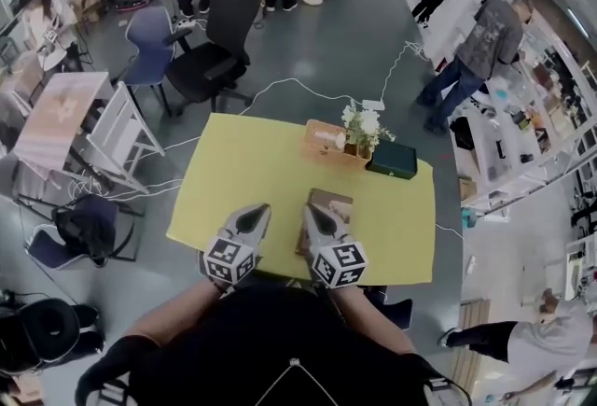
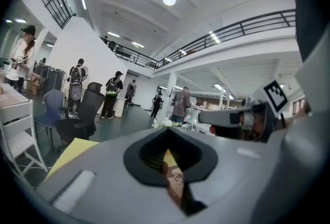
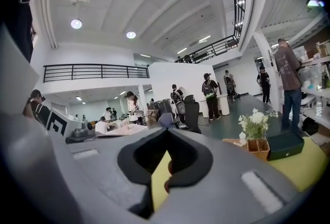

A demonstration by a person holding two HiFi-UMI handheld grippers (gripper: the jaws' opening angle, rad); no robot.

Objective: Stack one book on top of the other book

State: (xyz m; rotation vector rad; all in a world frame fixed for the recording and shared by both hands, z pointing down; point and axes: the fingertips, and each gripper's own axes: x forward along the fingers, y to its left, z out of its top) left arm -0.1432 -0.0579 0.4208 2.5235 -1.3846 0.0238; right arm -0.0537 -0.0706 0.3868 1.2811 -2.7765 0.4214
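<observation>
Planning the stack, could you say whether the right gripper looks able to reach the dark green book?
Probably yes: bare yellow table lies between the right gripper and the dark green book; the flower box stands beside it. Its shut fingers must open.

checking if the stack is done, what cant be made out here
Head view: right gripper covers part of the brown book; one book or two stacked, cannot tell.
Left gripper view: left gripper blocks all but a sliver of that book.
Head view: green item by the flowers is too small to call book or box.
</observation>
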